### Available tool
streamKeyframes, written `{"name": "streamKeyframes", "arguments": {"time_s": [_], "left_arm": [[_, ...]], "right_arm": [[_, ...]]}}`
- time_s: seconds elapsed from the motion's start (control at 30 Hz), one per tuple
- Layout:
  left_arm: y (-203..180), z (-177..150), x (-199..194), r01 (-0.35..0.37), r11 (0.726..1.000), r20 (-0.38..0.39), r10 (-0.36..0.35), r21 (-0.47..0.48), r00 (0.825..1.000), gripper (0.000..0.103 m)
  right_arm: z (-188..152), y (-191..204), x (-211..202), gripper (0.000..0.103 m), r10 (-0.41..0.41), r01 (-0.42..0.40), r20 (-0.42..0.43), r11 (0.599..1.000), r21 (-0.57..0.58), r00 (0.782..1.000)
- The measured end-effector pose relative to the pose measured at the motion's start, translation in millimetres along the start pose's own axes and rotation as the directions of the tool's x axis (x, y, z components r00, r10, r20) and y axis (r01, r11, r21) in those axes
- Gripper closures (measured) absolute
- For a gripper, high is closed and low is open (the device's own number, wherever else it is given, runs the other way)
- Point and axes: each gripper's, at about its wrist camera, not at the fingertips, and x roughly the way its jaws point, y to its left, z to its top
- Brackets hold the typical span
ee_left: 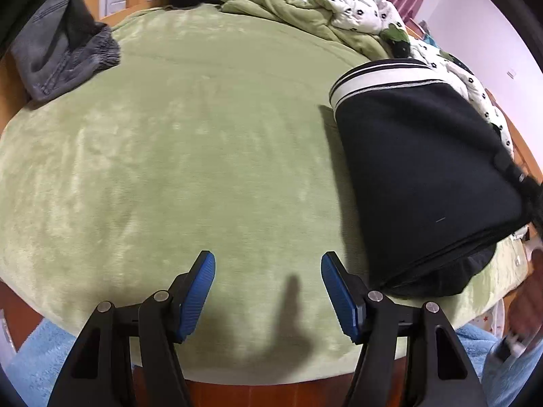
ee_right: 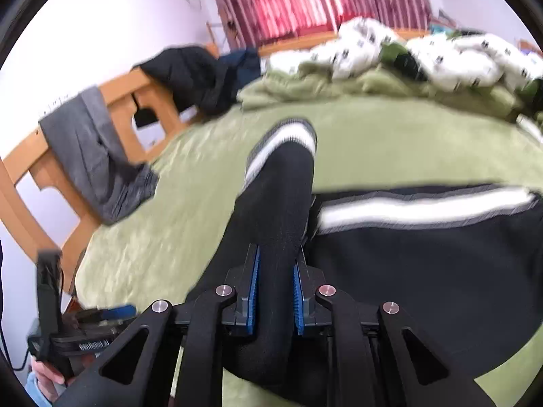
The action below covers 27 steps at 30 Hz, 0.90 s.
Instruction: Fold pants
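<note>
The right gripper (ee_right: 275, 291) pinches a bunched part of the black pants (ee_right: 424, 271), which lie on the bed (ee_right: 203, 203) partly folded, white-striped waistband (ee_right: 424, 208) showing. The left gripper (ee_left: 268, 288) hangs with jaws wide and empty over bare blanket beside them. That thick, soft knit could slip from the ribbed blue pads (ee_right: 253, 291), or the lift may drag the folded layers askew on the plush green fleece
</note>
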Motion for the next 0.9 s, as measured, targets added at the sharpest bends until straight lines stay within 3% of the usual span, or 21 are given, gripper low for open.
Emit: {"name": "streamKeyframes", "arguments": {"time_s": [0.2, 0.33, 0.43, 0.5, 0.57, 0.67, 0.7, 0.8, 0.9], "left_arm": [[-44.7, -0.8, 5.4, 0.047, 0.996, -0.014, -0.046, 0.074, 0.999, 0.040], [-80.6, -3.6, 16.1, 0.110, 0.988, -0.053, -0.105, 0.109, 0.993, 0.040], [-110.0, -6.0, 25.2, 0.177, 0.974, -0.086, -0.166, 0.139, 0.982, 0.040], [-131.3, -9.5, 30.8, 0.221, 0.960, -0.113, -0.204, 0.171, 0.973, 0.040], [-156.6, -15.9, 34.0, 0.267, 0.935, -0.141, -0.239, 0.235, 0.961, 0.040], [-187.1, -28.1, 32.1, 0.327, 0.882, -0.183, -0.280, 0.338, 0.942, 0.040], [-195.5, -33.3, 31.9, 0.344, 0.862, -0.206, -0.285, 0.372, 0.936, 0.035], [-223.0, -51.8, 36.9, 0.316, 0.817, -0.237, -0.225, 0.483, 0.945, 0.032], [-250.8, -62.2, 52.0, 0.172, 0.803, -0.173, -0.087, 0.571, 0.981, 0.032]], "right_arm": [[33.2, -65.4, -48.6, 0.087, -0.097, 0.097, 0.078, 0.995, -0.001, 0.992], [36.9, -129.2, -89.2, 0.087, -0.225, 0.231, 0.135, 0.972, -0.029, 0.965], [28.2, -189.7, -107.4, 0.088, -0.346, 0.350, 0.134, 0.937, -0.004, 0.929], [16.5, -228.1, -110.1, 0.088, -0.421, 0.420, 0.105, 0.907, 0.035, 0.901], [-6.0, -276.6, -104.6, 0.088, -0.460, 0.453, 0.032, 0.883, 0.119, 0.887], [-33.0, -308.4, -91.0, 0.088, -0.442, 0.442, -0.042, 0.880, 0.172, 0.896], [-39.5, -311.7, -88.9, 0.087, -0.434, 0.435, -0.046, 0.883, 0.176, 0.900], [-42.2, -311.8, -82.6, 0.086, -0.442, 0.443, -0.041, 0.885, 0.143, 0.896], [-45.8, -318.7, -80.2, 0.083, -0.429, 0.430, -0.048, 0.885, 0.180, 0.902]]}}
